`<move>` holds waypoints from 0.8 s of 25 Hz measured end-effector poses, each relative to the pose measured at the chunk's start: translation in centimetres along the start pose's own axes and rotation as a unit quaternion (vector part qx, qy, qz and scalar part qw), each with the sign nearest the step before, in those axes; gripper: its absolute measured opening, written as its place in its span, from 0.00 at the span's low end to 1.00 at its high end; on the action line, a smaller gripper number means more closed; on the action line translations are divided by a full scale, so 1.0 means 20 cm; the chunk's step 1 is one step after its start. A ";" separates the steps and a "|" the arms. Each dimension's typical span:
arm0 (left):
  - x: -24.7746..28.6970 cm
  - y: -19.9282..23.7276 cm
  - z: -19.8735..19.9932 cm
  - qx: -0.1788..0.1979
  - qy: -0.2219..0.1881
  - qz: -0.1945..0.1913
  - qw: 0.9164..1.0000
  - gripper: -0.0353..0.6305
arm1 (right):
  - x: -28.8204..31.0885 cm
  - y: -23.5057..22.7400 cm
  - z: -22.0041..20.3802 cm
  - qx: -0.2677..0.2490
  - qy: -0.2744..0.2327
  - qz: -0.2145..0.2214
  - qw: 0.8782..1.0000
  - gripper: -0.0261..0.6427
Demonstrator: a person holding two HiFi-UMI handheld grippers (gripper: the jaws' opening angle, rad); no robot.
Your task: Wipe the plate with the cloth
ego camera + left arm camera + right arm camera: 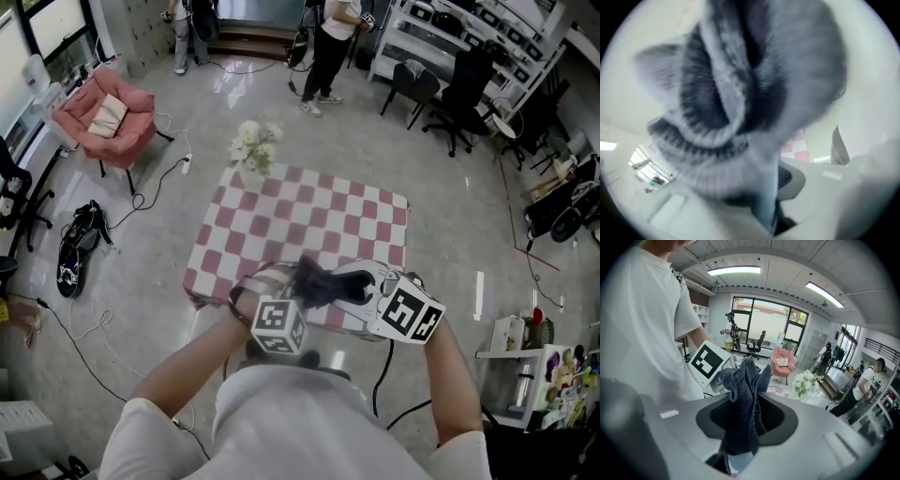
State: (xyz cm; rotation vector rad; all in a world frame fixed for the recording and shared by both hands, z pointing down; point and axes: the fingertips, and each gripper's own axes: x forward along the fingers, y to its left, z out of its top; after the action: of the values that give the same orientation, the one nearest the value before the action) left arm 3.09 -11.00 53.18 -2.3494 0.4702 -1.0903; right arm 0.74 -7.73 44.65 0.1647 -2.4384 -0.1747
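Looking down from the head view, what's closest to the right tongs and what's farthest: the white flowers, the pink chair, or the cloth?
1. The cloth, pinched in the right tongs themselves, close in front of the person.
2. The white flowers, at the far left corner of the table.
3. The pink chair, on the floor far off to the left.

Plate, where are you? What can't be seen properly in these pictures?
Plate: not clear in any view; in the head view the cloth, the left hand-held gripper and the right hand-held gripper cover that spot.
Left hand-held gripper's grip: the blurred cloth fills its view, so I cannot tell.
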 end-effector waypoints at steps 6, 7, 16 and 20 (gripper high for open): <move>-0.02 0.05 -0.03 0.006 0.009 0.031 0.999 0.16 | -0.06 -0.02 -0.07 0.018 0.001 -0.015 1.000 0.22; -0.02 0.06 -0.04 0.005 0.009 0.034 0.999 0.16 | -0.06 -0.02 -0.08 0.021 0.000 -0.018 1.000 0.22; -0.08 0.15 -0.06 0.013 0.003 0.075 0.997 0.16 | -0.14 -0.08 -0.18 0.065 -0.018 -0.056 0.996 0.22; -0.10 0.17 -0.03 0.020 -0.010 0.089 0.996 0.16 | -0.17 -0.11 -0.19 0.091 -0.046 -0.063 0.993 0.22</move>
State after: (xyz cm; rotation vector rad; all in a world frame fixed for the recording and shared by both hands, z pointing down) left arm 1.07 -12.86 50.27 -2.2332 0.6312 -0.9840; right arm 5.97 -9.64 45.06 0.3995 -2.5362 -0.0153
